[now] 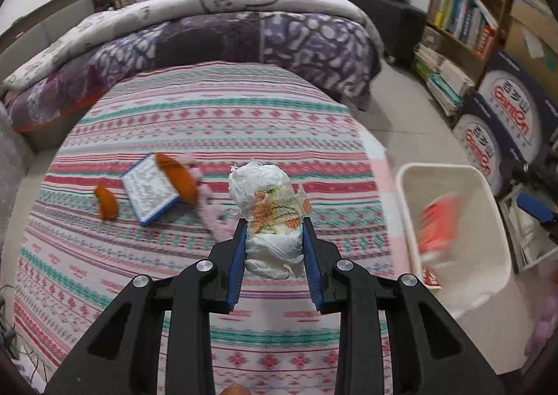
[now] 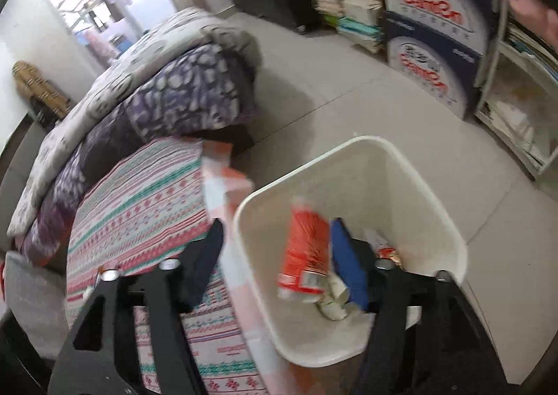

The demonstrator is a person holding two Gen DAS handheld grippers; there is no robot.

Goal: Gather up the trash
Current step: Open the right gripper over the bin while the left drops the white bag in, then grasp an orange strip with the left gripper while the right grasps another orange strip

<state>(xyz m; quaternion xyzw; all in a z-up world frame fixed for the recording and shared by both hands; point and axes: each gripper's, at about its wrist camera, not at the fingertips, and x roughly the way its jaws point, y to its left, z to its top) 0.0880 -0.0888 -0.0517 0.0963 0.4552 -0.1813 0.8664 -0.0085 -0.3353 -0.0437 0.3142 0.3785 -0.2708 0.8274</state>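
Holding the wad (image 1: 270, 217) upright, the left tongs (image 1: 273, 248) have the bin (image 1: 495, 220) to their right; the right tongs (image 2: 275, 248) gape wide above it.

**Count of things around the bed**

On the bed (image 1: 209, 123): two orange peel pieces (image 1: 105, 201), one small blue-edged box (image 1: 150, 193), one crumpled white wad (image 1: 270, 210). Beside the bed: one white bin (image 2: 352, 165) holding one red packet (image 2: 307, 252). Beyond it, two stacked printed cartons (image 2: 432, 32).
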